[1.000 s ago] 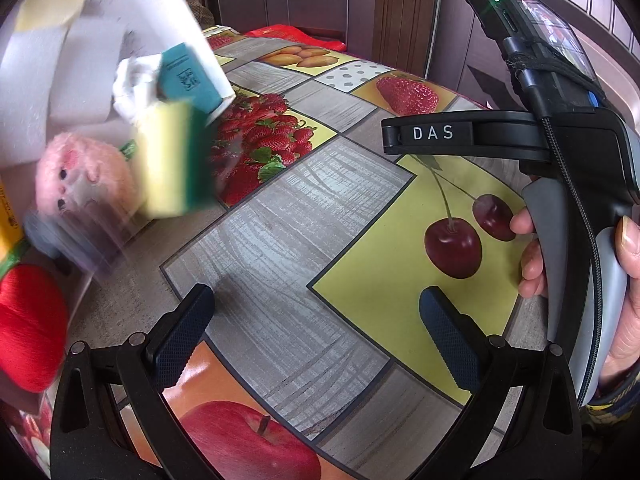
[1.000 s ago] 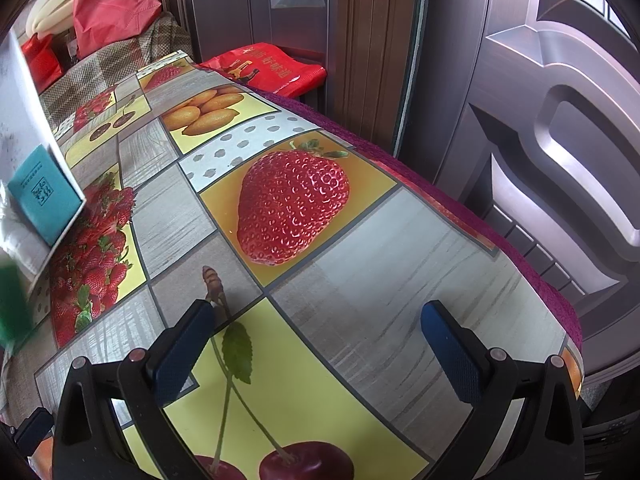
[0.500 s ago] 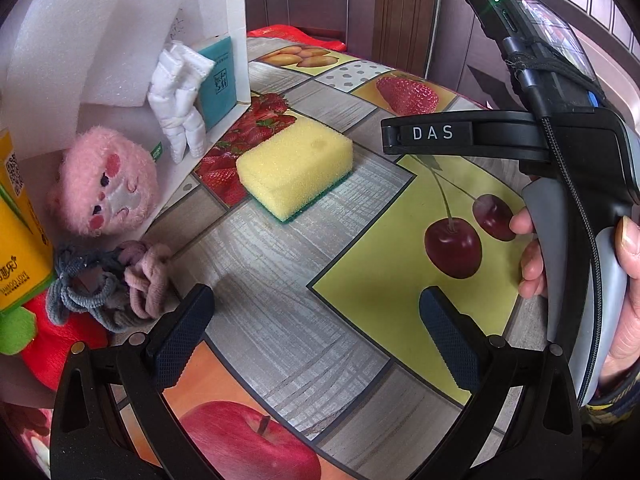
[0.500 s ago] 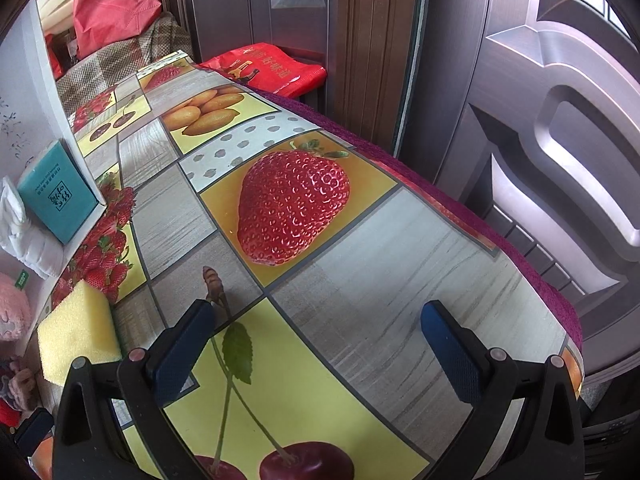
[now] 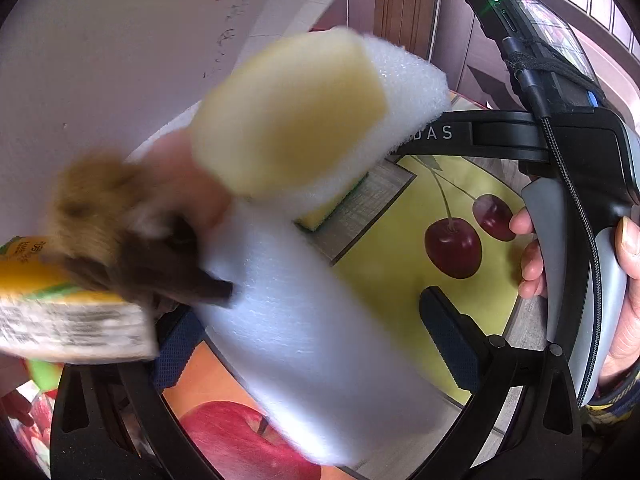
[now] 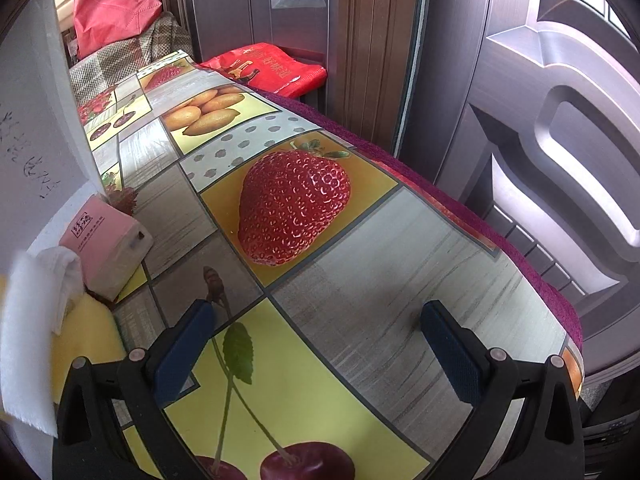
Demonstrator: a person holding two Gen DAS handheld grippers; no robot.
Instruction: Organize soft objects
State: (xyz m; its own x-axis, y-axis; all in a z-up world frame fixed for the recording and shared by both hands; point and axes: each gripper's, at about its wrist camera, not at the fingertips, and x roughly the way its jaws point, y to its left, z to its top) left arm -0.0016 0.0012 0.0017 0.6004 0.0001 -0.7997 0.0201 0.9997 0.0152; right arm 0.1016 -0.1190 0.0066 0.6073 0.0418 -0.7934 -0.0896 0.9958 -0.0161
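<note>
Soft things are tumbling, blurred, right in front of the left wrist camera: a big white foam block, a pale yellow sponge on a second white foam piece, and a brown furry toy. My left gripper is open; the foam block covers the gap and most of its left finger. My right gripper is open over the fruit-print tablecloth, holding nothing. At its left lie a yellow sponge, white foam and a pink tissue pack.
A white box fills the upper left. A yellow printed carton falls at the left. A hand holds the right gripper's handle. The table edge runs close to a dark door. A red bag lies beyond.
The white box has tipped toward the left gripper, and foam blocks, a sponge, a furry toy and a carton now spill from it. A pink pack has appeared. Neither gripper has moved.
</note>
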